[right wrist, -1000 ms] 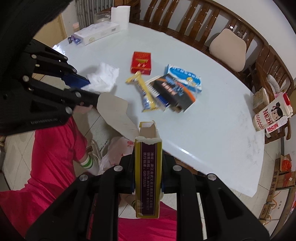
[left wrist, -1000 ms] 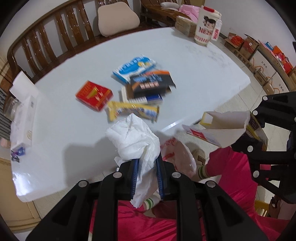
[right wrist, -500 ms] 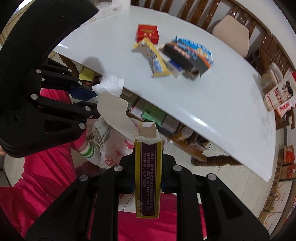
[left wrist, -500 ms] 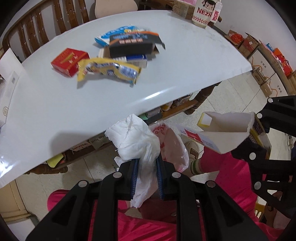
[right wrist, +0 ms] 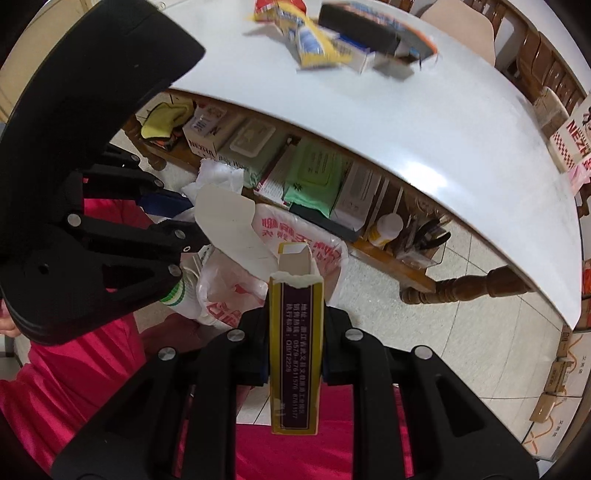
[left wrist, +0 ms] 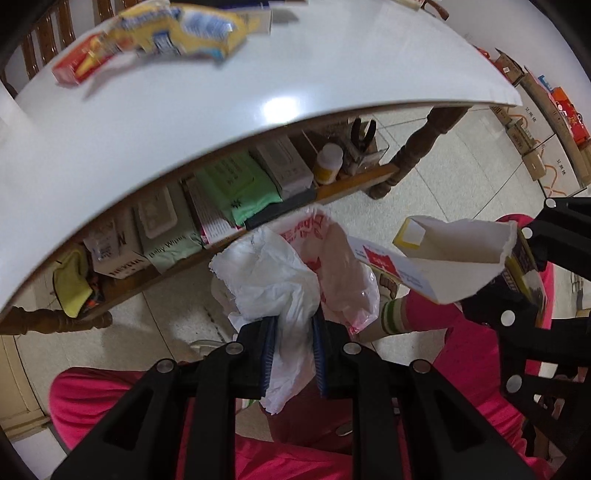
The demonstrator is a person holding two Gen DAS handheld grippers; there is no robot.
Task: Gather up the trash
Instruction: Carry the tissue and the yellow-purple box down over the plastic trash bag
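Note:
My left gripper [left wrist: 293,325] is shut on a crumpled white tissue [left wrist: 266,273], held below the table edge just above a white plastic bag with red print [left wrist: 340,266]. My right gripper [right wrist: 295,325] is shut on a torn yellow and purple carton [right wrist: 295,350] with its white flap open, also over the bag [right wrist: 295,236]. The carton shows at the right of the left wrist view [left wrist: 454,258]. The left gripper [right wrist: 173,218] with the tissue [right wrist: 218,177] is left of the carton.
The white table [left wrist: 258,92] still carries a yellow wrapper [left wrist: 184,33], a red box [left wrist: 74,66] and dark boxes [right wrist: 369,33]. A shelf under the table [left wrist: 240,184] holds wipe packs, a bottle and pliers. Pink-clad legs lie below.
Both grippers have dropped from table height to below the table edge, carrying the tissue and carton down toward the plastic bag. The bag now fills more of both views.

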